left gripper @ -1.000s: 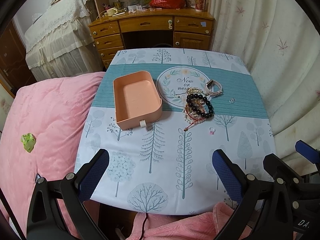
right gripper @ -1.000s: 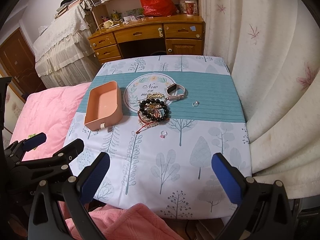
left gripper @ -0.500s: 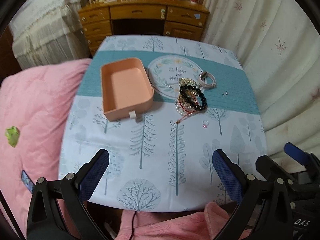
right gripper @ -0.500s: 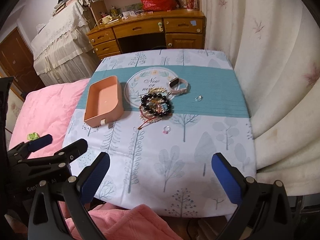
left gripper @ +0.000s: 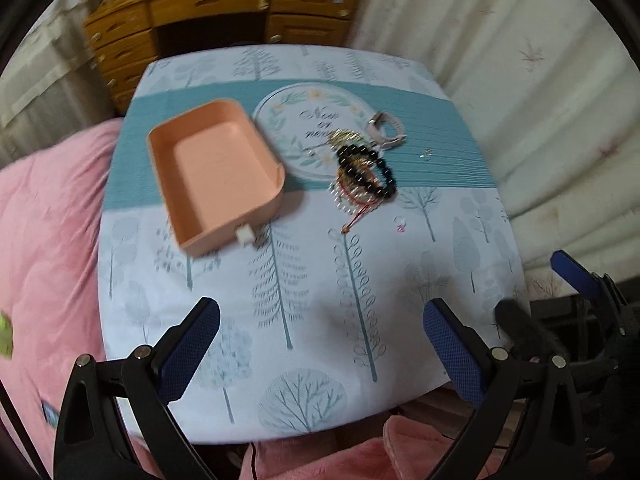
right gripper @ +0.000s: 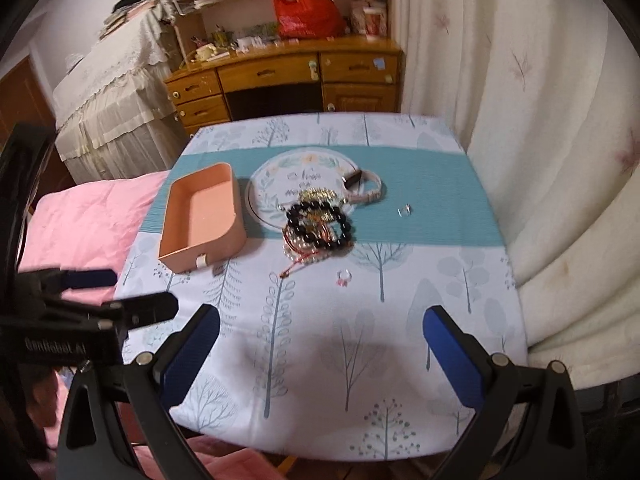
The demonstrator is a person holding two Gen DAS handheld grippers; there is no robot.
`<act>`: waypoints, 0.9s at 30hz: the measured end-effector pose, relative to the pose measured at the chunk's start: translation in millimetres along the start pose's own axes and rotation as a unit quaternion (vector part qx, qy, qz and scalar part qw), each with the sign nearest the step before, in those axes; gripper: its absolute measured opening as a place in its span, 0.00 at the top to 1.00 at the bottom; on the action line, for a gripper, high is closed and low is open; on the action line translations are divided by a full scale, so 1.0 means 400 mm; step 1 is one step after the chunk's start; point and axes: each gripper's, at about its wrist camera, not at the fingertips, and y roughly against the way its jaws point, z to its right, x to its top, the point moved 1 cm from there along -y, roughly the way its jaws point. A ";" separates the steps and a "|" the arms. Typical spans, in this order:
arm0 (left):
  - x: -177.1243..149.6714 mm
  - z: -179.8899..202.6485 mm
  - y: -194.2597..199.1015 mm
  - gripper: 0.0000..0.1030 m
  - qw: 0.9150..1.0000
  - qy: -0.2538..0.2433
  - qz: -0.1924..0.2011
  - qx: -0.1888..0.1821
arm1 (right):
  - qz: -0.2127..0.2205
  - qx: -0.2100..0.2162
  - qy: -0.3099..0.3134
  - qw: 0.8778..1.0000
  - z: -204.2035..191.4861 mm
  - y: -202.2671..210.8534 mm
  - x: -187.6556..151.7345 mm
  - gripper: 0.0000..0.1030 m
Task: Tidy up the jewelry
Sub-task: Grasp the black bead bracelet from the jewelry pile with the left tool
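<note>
A peach tray (left gripper: 216,172) (right gripper: 202,216) lies empty on the tree-print tablecloth (left gripper: 304,280) (right gripper: 360,320). To its right sits a tangle of bracelets with a black bead bracelet (left gripper: 366,172) (right gripper: 320,224) on top. A white watch (left gripper: 386,130) (right gripper: 366,188), a silver ring (left gripper: 427,155) (right gripper: 405,211) and a pink-stone ring (left gripper: 400,223) (right gripper: 343,277) lie around it. My left gripper (left gripper: 320,344) hangs open over the table's near edge. My right gripper (right gripper: 320,350) is open too, also near the front edge, well short of the jewelry.
A wooden desk (right gripper: 288,76) with a red bag (right gripper: 306,10) stands behind the table. White curtains (right gripper: 540,140) hang on the right. A pink quilt (left gripper: 44,248) lies to the left and a covered bed (right gripper: 108,100) stands beyond it.
Both grippers have moved forward toward the table, so tray and jewelry look larger. The left wrist view has tilted down. Nothing on the table has shifted.
</note>
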 end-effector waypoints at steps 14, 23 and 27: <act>0.213 0.055 -0.131 0.22 0.997 -0.049 -0.041 -0.033 | 0.039 -0.027 0.170 0.984 -0.066 -0.156 -0.082 0.02; 0.359 0.118 -0.296 0.45 0.994 -0.022 -0.105 0.002 | 0.012 0.000 0.152 0.988 0.000 -0.313 -0.083 0.21; 0.389 0.123 -0.365 0.55 0.992 -0.015 -0.120 0.017 | -0.001 0.026 0.159 0.987 0.020 -0.365 -0.082 0.31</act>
